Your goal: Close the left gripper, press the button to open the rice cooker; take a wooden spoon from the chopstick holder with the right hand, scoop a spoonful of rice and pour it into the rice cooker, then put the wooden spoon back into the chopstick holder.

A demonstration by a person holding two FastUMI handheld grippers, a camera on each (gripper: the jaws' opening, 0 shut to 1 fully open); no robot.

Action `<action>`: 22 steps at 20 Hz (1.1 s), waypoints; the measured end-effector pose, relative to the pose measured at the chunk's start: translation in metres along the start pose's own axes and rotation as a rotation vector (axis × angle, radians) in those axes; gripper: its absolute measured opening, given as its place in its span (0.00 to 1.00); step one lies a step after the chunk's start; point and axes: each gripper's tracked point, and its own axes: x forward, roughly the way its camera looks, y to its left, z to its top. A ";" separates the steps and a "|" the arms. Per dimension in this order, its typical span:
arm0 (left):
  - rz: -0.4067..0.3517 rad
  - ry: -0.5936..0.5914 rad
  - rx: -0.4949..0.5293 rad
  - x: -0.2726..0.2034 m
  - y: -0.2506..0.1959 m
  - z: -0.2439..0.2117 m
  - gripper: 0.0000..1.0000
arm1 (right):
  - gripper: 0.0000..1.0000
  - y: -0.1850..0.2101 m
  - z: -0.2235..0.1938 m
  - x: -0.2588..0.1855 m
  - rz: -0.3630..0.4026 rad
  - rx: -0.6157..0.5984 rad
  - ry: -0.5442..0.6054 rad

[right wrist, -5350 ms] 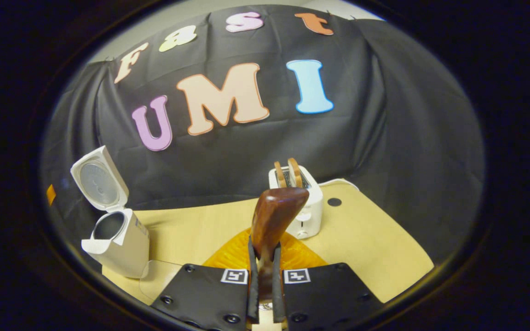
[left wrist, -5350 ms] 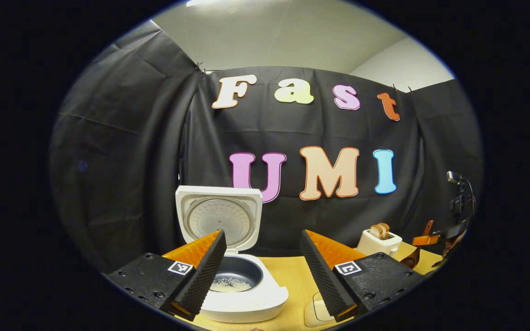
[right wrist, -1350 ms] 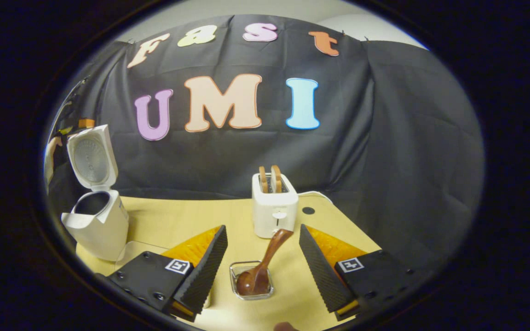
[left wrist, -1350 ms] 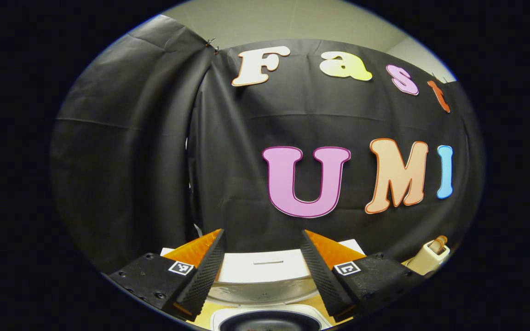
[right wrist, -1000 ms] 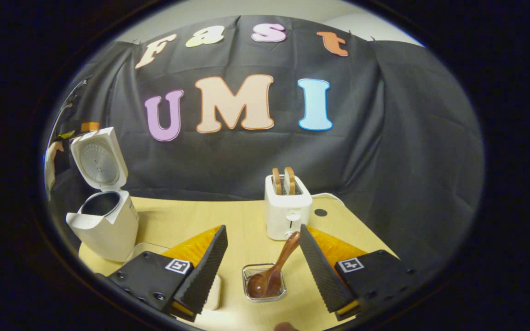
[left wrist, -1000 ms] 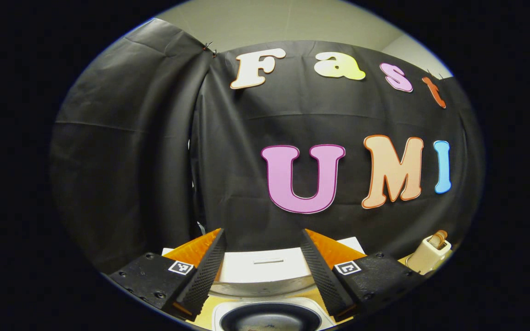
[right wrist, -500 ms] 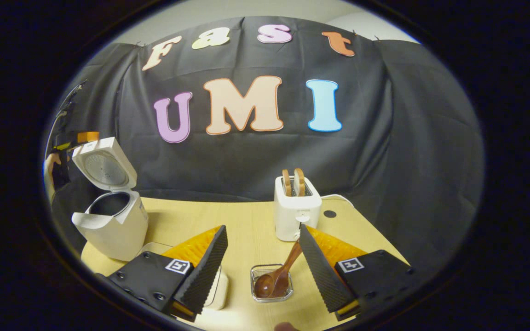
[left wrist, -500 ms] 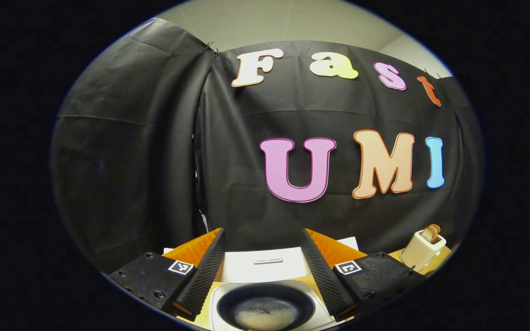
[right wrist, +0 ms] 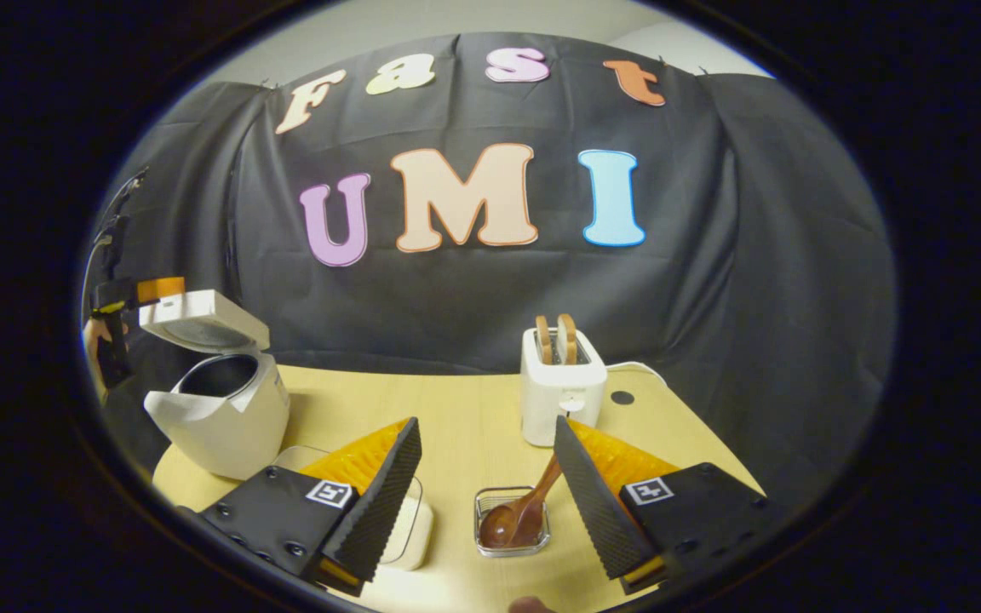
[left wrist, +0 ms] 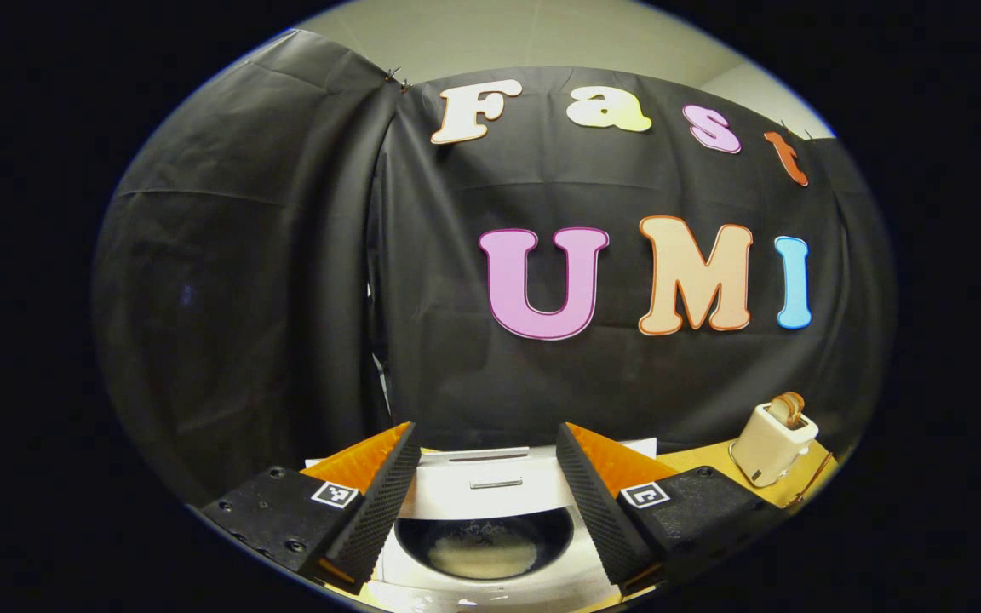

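Left gripper (left wrist: 484,502): fingers spread wide, gripping nothing; rice cooker (left wrist: 490,528) directly below and between them, lid (left wrist: 490,481) tilted partway over the pot, rice visible inside. Right gripper (right wrist: 484,498): fingers spread, empty; wooden spoon (right wrist: 518,515) resting in chopstick holder (right wrist: 512,521) between them; toaster (right wrist: 563,383) beyond.

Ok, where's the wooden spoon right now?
In the right gripper view, the wooden spoon sits bowl-down in the small clear holder on the table, just in front of the toaster.
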 end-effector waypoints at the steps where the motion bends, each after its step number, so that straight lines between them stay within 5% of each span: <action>1: 0.001 0.009 -0.001 -0.003 0.001 -0.005 0.95 | 1.00 0.000 -0.001 0.000 0.003 0.000 0.004; 22: 0.009 0.252 -0.021 -0.021 -0.001 -0.112 0.95 | 1.00 0.010 -0.004 -0.002 0.027 -0.021 0.019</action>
